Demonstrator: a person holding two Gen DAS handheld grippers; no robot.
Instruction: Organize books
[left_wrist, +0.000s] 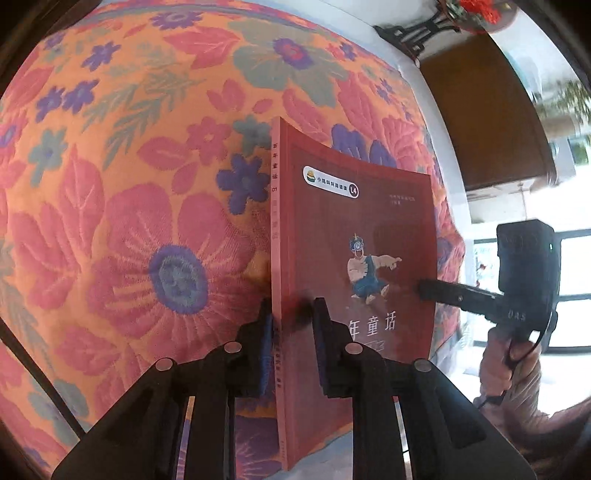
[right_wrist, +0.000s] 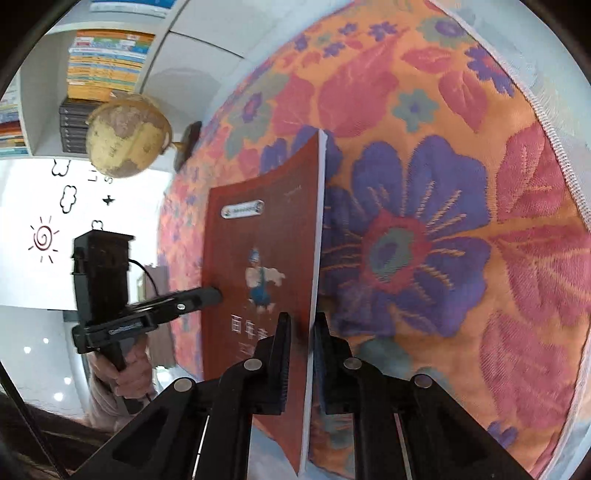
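1. Left gripper (left_wrist: 290, 317), left wrist view: jaws closed on the spine edge of the red book (left_wrist: 354, 258), one pad on each cover face. Book is held, not lying flat.
2. Same view: book's long axis runs straight away from the gripper, along its fingers. Front cover with the cartoon figure faces right. Floral cloth (left_wrist: 129, 203) lies behind and below the book; contact between the two cannot be confirmed.
3. Same view: right gripper (left_wrist: 424, 286) enters from the right, held by a hand (left_wrist: 506, 365), its tip at the book's opposite long edge.
4. Right gripper (right_wrist: 301, 325), right wrist view: jaws closed on the page edge of the red book (right_wrist: 266, 258), white page block (right_wrist: 317, 258) between the pads.
5. Same view: left gripper (right_wrist: 207, 295) comes in from the left to the spine side, near the lower half of the cover. Both tools therefore clamp opposite long edges at a similar height; neither is clearly nearer.
6. Same view, containers: white shelf unit (right_wrist: 48, 92) at upper left, well apart from the book. One compartment holds a stack of orange-and-blue books (right_wrist: 107, 59) over dark volumes (right_wrist: 74, 129). A globe (right_wrist: 127, 134) stands in front.
7. Judgement: the shelf lies up and left of the held book, so the coming move likely carries it that way, long axis kept in line with both grips.
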